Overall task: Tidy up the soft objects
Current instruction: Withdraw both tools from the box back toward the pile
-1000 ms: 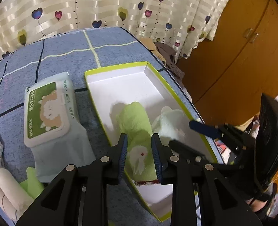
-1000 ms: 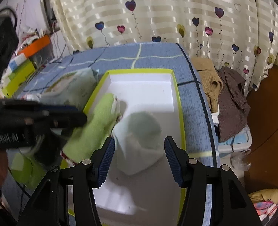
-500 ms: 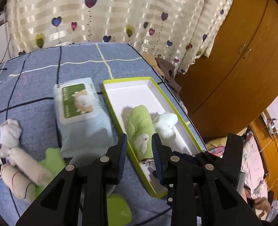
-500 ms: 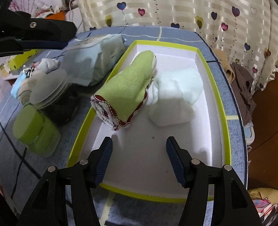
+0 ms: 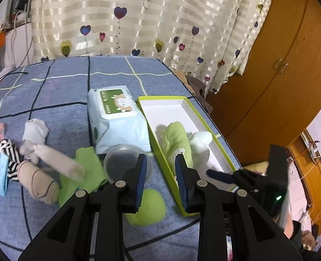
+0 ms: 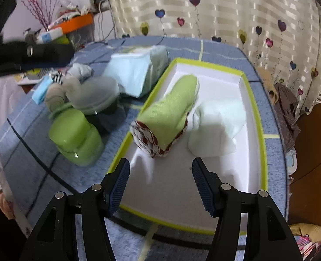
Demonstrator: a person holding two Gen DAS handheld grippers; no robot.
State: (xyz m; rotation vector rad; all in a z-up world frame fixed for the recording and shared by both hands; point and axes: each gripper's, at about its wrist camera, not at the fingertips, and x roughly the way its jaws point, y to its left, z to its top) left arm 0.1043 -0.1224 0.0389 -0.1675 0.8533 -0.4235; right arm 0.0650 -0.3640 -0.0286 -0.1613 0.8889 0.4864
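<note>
A white box with a lime rim (image 5: 156,130) (image 6: 262,134) lies on the blue bed. In it lie a rolled green cloth (image 5: 174,140) (image 6: 169,117) and a white rolled sock (image 5: 200,140) (image 6: 217,128), side by side. Several rolled socks (image 5: 51,163) and a green cloth (image 5: 84,171) lie left of the box. My left gripper (image 5: 160,178) is open and empty, raised above the box's near left edge. My right gripper (image 6: 160,184) is open and empty over the box's near end.
A wet-wipes pack (image 5: 117,117) (image 6: 138,69) lies left of the box. A lidded jar (image 5: 125,165) (image 6: 95,100) and a green cup (image 5: 147,204) (image 6: 75,137) stand near it. A wooden wardrobe (image 5: 269,65) stands right; clothes (image 6: 286,108) hang off the bed edge.
Both grippers have pulled back and up from the box. The green roll and white sock stay in the box. The left view now takes in the socks at left.
</note>
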